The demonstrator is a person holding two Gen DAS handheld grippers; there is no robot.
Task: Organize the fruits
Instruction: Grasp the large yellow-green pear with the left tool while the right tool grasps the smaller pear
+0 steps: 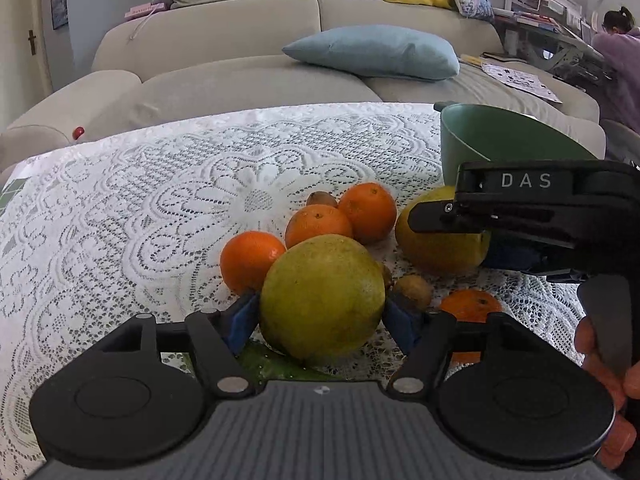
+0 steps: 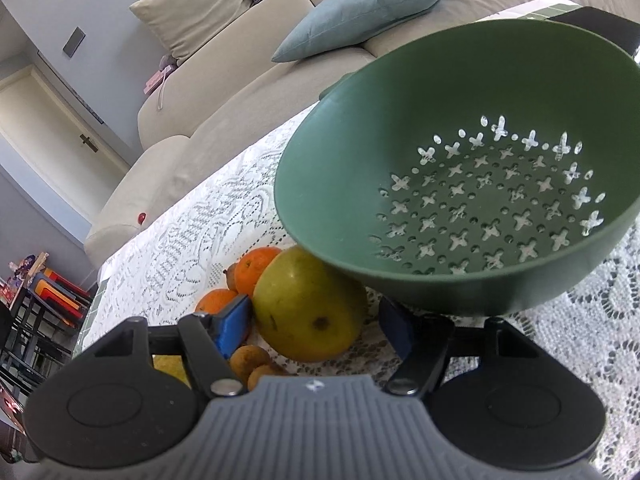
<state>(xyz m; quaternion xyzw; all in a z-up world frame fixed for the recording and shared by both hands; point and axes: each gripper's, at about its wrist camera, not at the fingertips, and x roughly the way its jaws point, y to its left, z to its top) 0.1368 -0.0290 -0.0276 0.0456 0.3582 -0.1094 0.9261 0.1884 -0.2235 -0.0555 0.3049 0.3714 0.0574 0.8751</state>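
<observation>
Your left gripper [image 1: 322,314] sits lowest in frame, blue fingers [image 1: 240,320] spread wide either side of the near green-yellow citrus [image 1: 322,298], contact uncertain. That fruit rests on the lace-covered worktop [image 1: 140,208], oranges [image 1: 318,224] just behind it. Your right gripper [image 2: 316,326] also gapes wide around a second green-yellow citrus [image 2: 310,308], holding nothing. The green colander [image 2: 460,184] stands just behind that second fruit.

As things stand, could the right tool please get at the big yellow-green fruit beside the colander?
Probably yes. The right tool is open with the yellow-green fruit between its blue pads. The green colander overhangs the fruit's far side, so lifting straight up looks tight.
</observation>
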